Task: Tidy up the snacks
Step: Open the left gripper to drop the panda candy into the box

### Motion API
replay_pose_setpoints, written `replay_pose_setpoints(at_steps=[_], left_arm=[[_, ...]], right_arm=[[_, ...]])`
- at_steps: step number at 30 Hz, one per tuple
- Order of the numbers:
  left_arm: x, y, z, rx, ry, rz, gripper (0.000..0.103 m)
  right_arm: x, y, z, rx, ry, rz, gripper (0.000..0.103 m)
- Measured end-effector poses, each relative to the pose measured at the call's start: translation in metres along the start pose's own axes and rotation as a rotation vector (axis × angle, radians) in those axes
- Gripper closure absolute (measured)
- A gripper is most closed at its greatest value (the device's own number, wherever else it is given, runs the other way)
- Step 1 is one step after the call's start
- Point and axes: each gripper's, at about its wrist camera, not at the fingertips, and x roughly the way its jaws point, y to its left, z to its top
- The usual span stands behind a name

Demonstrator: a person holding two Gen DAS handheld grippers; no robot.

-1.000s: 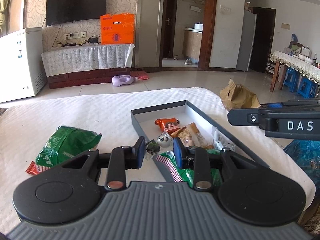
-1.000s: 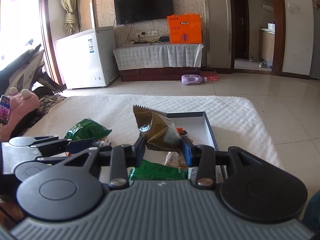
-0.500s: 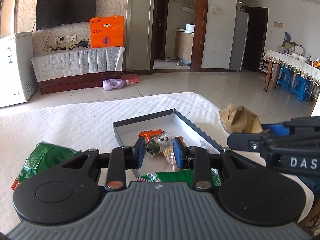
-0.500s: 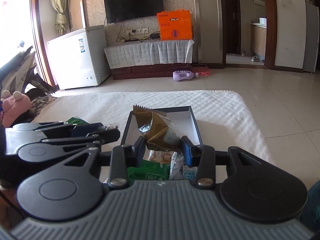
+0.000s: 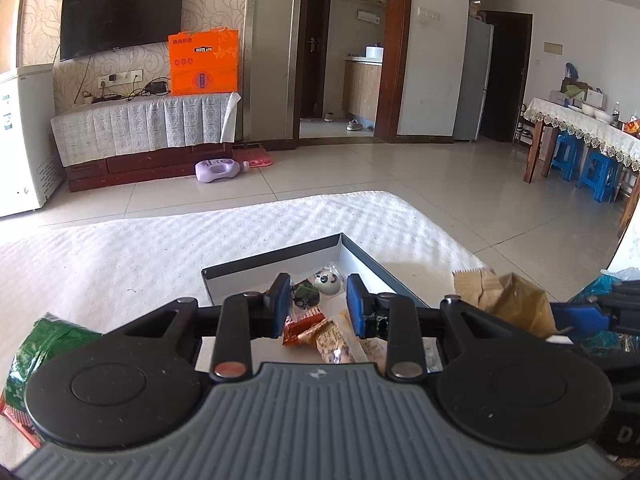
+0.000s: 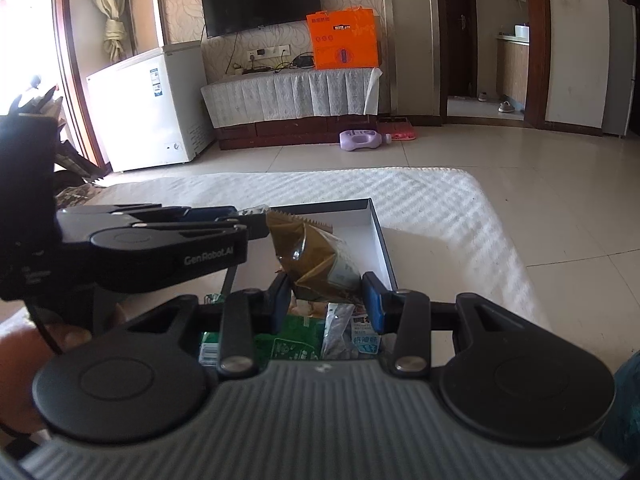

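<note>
The white padded cover (image 5: 120, 248) carries everything, and it looks more like a bed or a mattress than a tabletop, though I cannot tell for sure. On it lies the shallow grey box (image 5: 362, 250), which is open at the top and serves as the collecting place: several small snacks are already inside it, so I judge the task to be well advanced. A green bag (image 5: 38, 350) lies outside the box, on the left side, probably waiting for its turn.

The right gripper (image 6: 326, 292) has its fingers closed on a brown snack packet (image 6: 316, 256) and holds it raised over the near part of the box, probably to release it there. The left gripper (image 5: 313, 306) hovers above the box with its fingers apart and nothing between them; below it lie a small panda-faced sweet (image 5: 329, 281) and some orange wrappers (image 5: 302, 326).
</note>
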Motion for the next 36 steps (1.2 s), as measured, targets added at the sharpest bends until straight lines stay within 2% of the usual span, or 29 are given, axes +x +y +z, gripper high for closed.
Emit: replay_pose_setpoints(at_steps=[20, 36], left_arm=[[0.057, 0.010, 0.004, -0.041, 0.044, 0.026, 0.068], [0.087, 0.011, 0.003, -0.029, 0.096, 0.027, 0.067]], right_arm=[[0.005, -0.002, -0.003, -0.008, 0.020, 0.006, 0.061], [0.013, 0.002, -0.004, -0.017, 0.034, 0.015, 0.061]])
